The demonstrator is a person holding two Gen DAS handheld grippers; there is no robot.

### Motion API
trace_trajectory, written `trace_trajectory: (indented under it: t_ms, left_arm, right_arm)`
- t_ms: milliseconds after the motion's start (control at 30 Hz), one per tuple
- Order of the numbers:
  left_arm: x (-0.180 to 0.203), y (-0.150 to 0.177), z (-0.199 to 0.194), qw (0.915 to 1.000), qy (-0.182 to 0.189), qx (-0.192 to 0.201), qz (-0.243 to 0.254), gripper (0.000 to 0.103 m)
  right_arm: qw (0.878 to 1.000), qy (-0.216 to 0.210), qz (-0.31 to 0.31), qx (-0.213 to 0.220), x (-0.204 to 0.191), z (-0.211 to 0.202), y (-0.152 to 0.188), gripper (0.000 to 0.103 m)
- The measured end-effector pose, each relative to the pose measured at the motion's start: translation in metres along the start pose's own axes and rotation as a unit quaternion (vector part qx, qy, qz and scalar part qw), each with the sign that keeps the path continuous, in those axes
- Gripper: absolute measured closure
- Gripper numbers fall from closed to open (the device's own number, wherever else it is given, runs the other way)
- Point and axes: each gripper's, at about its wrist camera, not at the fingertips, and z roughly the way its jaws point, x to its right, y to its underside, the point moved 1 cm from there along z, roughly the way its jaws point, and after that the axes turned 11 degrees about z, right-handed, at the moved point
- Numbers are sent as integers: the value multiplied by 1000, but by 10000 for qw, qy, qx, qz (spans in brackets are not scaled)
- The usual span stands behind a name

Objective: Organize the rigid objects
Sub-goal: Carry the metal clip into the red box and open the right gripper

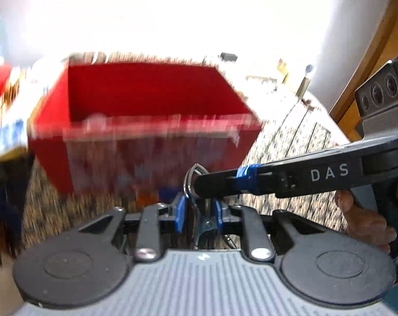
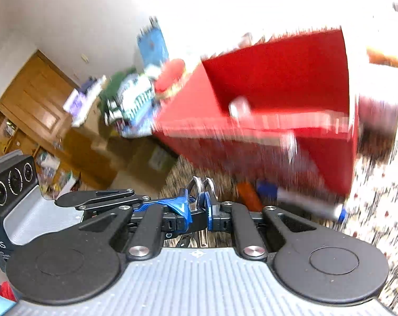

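Note:
A red open-topped box (image 1: 146, 100) stands on a speckled tablecloth ahead of both grippers; it also shows in the right wrist view (image 2: 277, 79). A clear plastic case (image 1: 151, 142) leans against its front. My left gripper (image 1: 199, 210) is shut on a metal binder clip (image 1: 192, 184). My right gripper (image 2: 197, 205) is shut on the same clip (image 2: 199, 187); its finger (image 1: 225, 181) reaches in from the right in the left view. Both frames are blurred.
An orange and a blue marker (image 2: 304, 200) lie on the cloth by the box. A heap of packets and a red round thing (image 2: 170, 75) sits left of the box. A wooden cabinet (image 2: 35, 105) stands beyond the table edge.

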Motion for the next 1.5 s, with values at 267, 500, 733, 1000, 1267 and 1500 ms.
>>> trace_trajectory:
  t_ms: [267,500,733,1000,1267,1500]
  left_arm:
    - [-18,-63,-15,9955,-111,808,483,86]
    - [-61,-104,15,9942,-300,907,491,87]
    - [-103,-91,66,9986,-431,192,245,87]
    - [-126,-70,102,9924,-771,-944,148,89]
    - [-137,-65,113,9858,-965,-1375,-57,88]
    - [-138,-63,117,9815,-1189,-1500,-80,87]
  right_arm:
    - [9940,13,-624,904,-32,-11,-50,103]
    - [9893,236,-808,1190,-36,28,-100,103]
    - [9970,398,-243,625,-11,90,-118,103]
    - [9956,287,826,-328,14,142,-113,103]
    - [9918,288,1047,-675,16,160,-111,103]
    - [9909,202,1097,-747,17,162,-112,101]
